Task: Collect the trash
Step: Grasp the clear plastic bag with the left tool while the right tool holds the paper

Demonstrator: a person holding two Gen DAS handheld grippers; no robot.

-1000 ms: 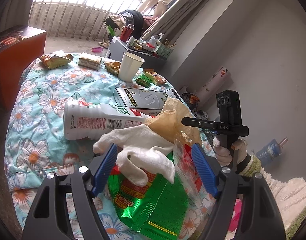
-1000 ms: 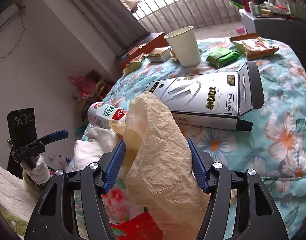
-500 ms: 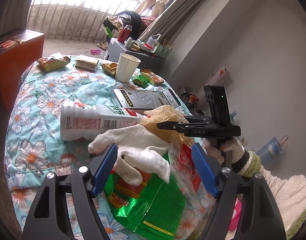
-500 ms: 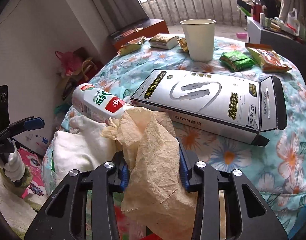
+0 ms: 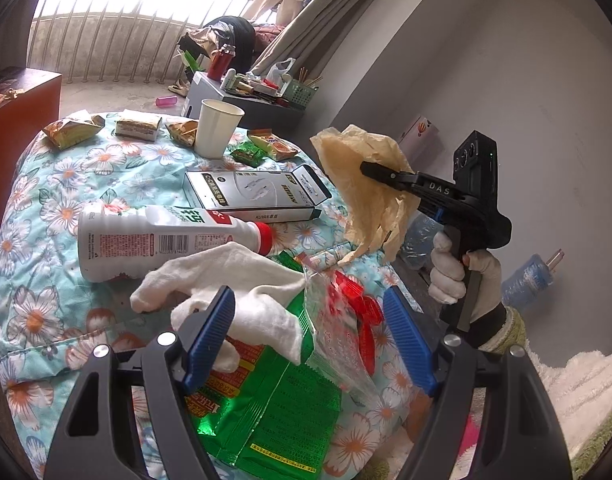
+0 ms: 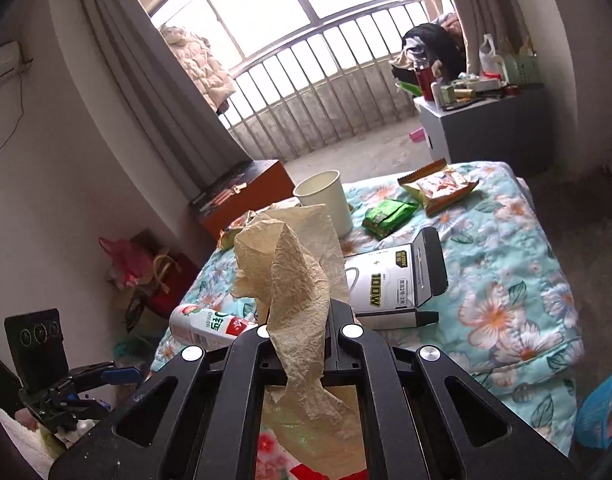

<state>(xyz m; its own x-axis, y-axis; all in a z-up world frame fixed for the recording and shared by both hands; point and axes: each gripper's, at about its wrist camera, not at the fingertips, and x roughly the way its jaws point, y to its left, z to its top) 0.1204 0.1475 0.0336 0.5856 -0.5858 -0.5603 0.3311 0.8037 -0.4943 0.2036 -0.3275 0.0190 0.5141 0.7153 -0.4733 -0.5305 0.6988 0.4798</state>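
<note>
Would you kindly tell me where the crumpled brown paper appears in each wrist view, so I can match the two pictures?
Left wrist: brown paper is right of centre, clamped in the right gripper, lifted clear of the bed.
Right wrist: brown paper fills the centre, rising from the shut jaws at the bottom.
Shared landmark: the paper cup standing upright on the floral bedspread.

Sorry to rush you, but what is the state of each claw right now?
Left claw: open, holding nothing; a white cloth glove lies between its fingers.
Right claw: its jaws have just closed, shut on the crumpled tan paper.
</note>
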